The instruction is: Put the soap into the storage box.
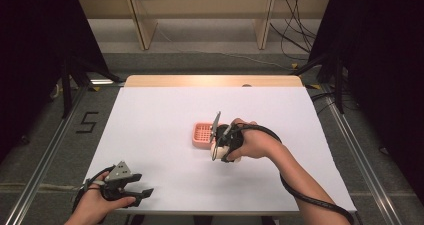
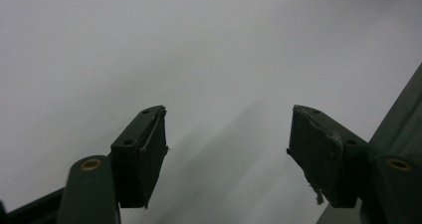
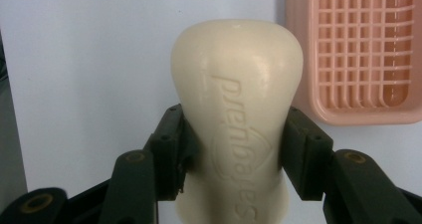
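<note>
A cream bar of soap [image 3: 238,114] with raised lettering sits clamped at its waist between the jaws of my right gripper [image 3: 234,149], which is shut on it. A pink gridded soap dish [image 3: 366,55] lies on the white table just beyond and to the right of the bar in the right gripper view. From above, the right gripper [image 1: 223,144] hovers at the near right edge of the pink dish [image 1: 202,134], and the soap [image 1: 235,159] peeks out under the hand. My left gripper [image 1: 134,187] rests near the table's front left, open; its jaws [image 2: 226,152] hold nothing.
White sheet covers the table [image 1: 160,110], with a wooden strip [image 1: 212,80] at its far edge. Black cables [image 1: 310,197] trail from the right gripper over the near right corner. Metal rails and dark stands flank the table on both sides.
</note>
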`<state>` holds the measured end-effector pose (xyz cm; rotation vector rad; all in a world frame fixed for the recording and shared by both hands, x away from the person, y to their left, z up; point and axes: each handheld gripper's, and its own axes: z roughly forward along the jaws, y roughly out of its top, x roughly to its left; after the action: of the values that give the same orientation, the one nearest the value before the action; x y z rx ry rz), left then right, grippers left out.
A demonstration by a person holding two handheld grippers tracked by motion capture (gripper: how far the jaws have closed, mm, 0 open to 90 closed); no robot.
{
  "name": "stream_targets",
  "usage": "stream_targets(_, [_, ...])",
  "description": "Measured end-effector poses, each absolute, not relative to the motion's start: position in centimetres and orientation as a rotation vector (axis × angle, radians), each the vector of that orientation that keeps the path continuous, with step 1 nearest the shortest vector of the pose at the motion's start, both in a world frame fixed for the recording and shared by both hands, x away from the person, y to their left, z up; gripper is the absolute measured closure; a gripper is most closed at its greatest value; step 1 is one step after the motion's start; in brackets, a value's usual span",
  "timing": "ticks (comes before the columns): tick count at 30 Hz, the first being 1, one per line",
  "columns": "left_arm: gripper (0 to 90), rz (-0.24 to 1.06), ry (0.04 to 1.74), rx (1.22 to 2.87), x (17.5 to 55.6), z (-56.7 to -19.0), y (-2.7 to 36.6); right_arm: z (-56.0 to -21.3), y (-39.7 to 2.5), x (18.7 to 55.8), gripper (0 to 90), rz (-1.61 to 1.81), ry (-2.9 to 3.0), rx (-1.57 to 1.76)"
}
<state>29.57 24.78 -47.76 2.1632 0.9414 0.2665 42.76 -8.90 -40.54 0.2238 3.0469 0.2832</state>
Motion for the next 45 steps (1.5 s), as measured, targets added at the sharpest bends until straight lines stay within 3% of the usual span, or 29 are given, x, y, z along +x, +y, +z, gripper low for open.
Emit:
stream_targets(6, [30.8, 0.267, 0.940, 2.163, 29.6, -47.8, 24.8, -40.6, -8.9, 43.5, 50.6, 0.315, 3.033, 0.111])
stream_targets(21, [30.8, 0.286, 0.909, 2.179, 29.7, -47.7, 24.8, -40.0, -8.6, 43.8, 50.6, 0.294, 3.029, 0.230])
stream_targets(24, [30.8, 0.285, 0.908, 2.179, 29.7, -47.7, 24.8, -40.1, -8.6, 44.4, 50.6, 0.330, 3.014, 0.113])
stream_targets(26, [30.8, 0.286, 0.909, 2.178, 29.7, -47.7, 24.8, -39.8, -8.5, 43.8, 50.6, 0.284, 3.027, 0.267])
stream_targets(45, [30.8, 0.282, 0.914, 2.175, 29.7, -47.7, 24.8, -39.6, -8.4, 44.9, 50.6, 0.284, 3.021, 0.262])
